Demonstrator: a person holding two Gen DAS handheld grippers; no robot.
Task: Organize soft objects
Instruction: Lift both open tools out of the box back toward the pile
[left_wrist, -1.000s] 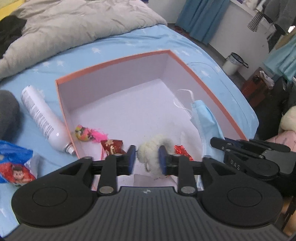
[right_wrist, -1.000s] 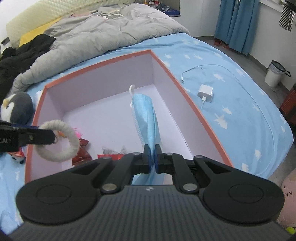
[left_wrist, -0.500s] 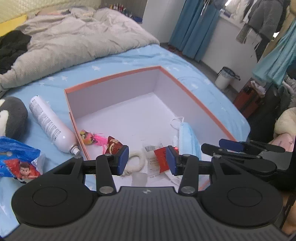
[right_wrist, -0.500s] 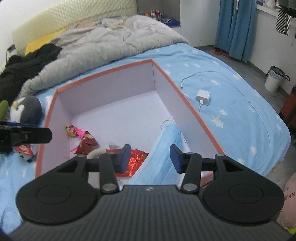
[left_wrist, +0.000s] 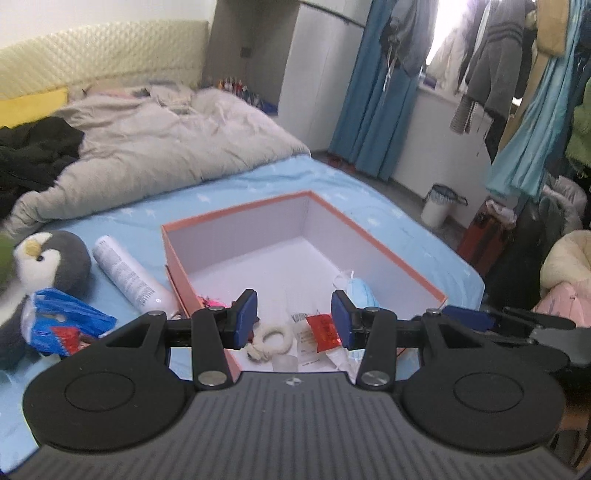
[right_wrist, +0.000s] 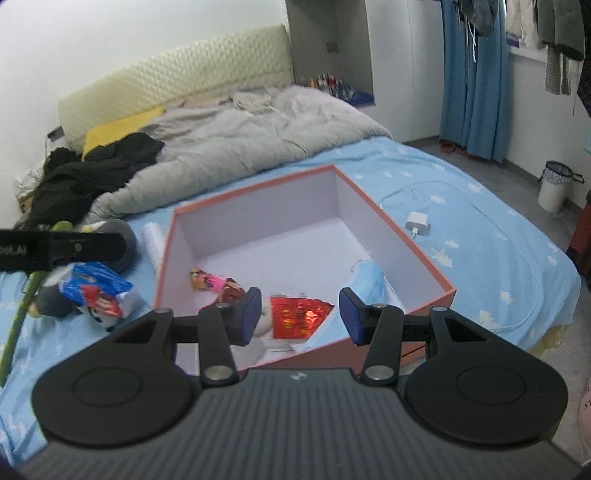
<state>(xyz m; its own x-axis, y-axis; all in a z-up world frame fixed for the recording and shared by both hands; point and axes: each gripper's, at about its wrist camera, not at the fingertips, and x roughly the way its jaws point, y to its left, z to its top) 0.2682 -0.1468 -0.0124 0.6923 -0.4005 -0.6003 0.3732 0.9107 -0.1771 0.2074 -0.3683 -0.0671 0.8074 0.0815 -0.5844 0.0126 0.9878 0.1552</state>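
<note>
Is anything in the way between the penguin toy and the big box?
Yes. The white bottle lies on the bed between the penguin and the box, and a blue snack bag rests against the penguin. Lifted over them, nothing visible blocks the box's open top.

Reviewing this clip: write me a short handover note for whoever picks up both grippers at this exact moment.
Left gripper: open, empty.
Right gripper: open, empty.
In the orange box: blue face mask, white fluffy ring, red foil packets, small pink toy.
Outside on the bed, left of the box: penguin plush, blue snack bag, white spray bottle.
Done: mask and ring are boxed.
Left: probably the penguin plush next; whether bag and bottle belong is unclear.
</note>
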